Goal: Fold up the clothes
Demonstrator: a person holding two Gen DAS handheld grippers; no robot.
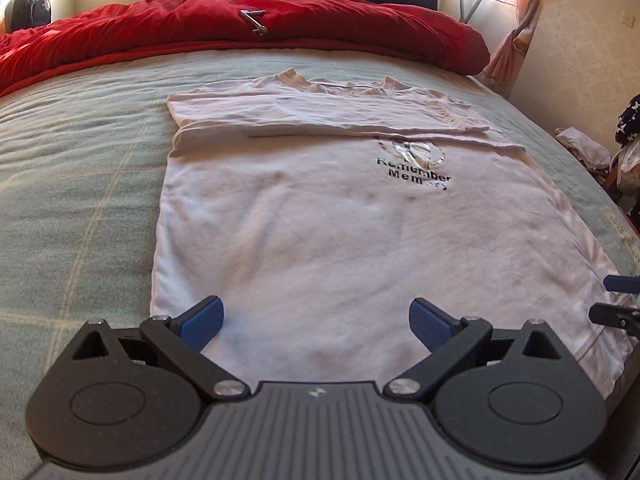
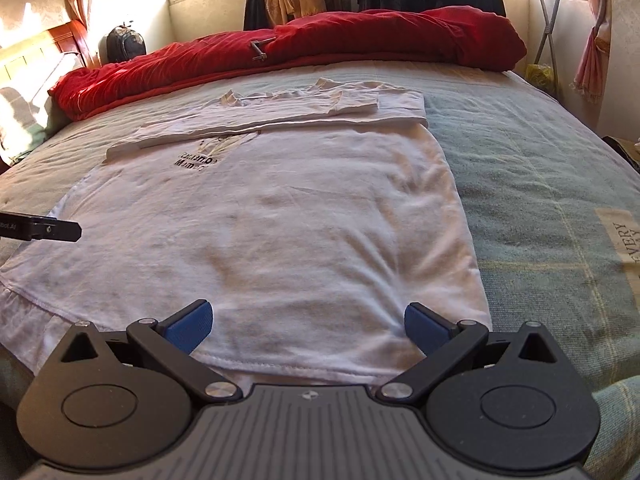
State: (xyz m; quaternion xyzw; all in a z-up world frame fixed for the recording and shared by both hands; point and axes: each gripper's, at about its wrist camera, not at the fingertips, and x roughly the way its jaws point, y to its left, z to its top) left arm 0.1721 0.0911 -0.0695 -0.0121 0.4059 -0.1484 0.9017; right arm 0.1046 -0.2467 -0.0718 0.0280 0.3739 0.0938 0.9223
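Note:
A white T-shirt (image 1: pixel 320 216) with a dark "Remember Memory" print (image 1: pixel 416 174) lies flat on the bed, its sleeves folded across the chest at the far end. My left gripper (image 1: pixel 316 322) hangs open over the shirt's near hem, towards its left corner, with only cloth showing between the blue pads. In the right wrist view the same shirt (image 2: pixel 280 220) fills the middle, and my right gripper (image 2: pixel 308 326) is open just above the near hem (image 2: pixel 288 370). The right gripper's fingers (image 1: pixel 620 300) show at the left view's right edge. The left gripper's finger (image 2: pixel 44 228) enters the right view from the left.
The bed has a pale green checked sheet (image 1: pixel 72 184). A red duvet (image 1: pixel 240 28) is bunched along the far side, with a small metal object (image 1: pixel 254 20) lying on it. Clothes hang at the windows behind. A backpack (image 2: pixel 122 42) stands far left, and bags (image 1: pixel 624 152) sit beside the bed.

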